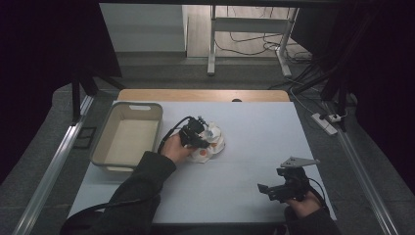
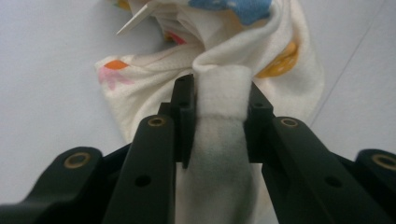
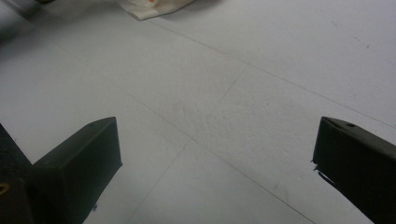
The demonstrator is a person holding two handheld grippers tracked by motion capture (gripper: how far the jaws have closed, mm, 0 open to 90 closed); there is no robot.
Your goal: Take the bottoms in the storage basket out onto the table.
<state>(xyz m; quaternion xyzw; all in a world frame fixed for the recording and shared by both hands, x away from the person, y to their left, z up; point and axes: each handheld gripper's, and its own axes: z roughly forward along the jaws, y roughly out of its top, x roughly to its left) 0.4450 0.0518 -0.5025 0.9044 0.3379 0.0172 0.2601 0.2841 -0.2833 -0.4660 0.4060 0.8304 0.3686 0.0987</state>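
A crumpled white cloth (image 1: pixel 214 142) with orange, pink and blue prints lies on the white table (image 1: pixel 254 132), just right of a bin. My left gripper (image 1: pixel 201 138) is down on the cloth, and its jaws pinch a raised fold of it. In the left gripper view the fold (image 2: pixel 219 100) fills the gap between the two black pads (image 2: pixel 184 107), and the rest of the cloth (image 2: pixel 149 88) spreads out beyond. My right gripper (image 1: pixel 271 190) hovers near the table's front right corner, open and holding nothing. Its view looks over the bare table toward an edge of the cloth (image 3: pixel 149 7).
A beige rectangular bin (image 1: pixel 132 105) stands at the table's left side, with nothing seen inside. Table seams run across the surface (image 3: pixel 219 98). Beyond the far edge are a metal stand's legs (image 1: pixel 211 54) and loose cables on the floor.
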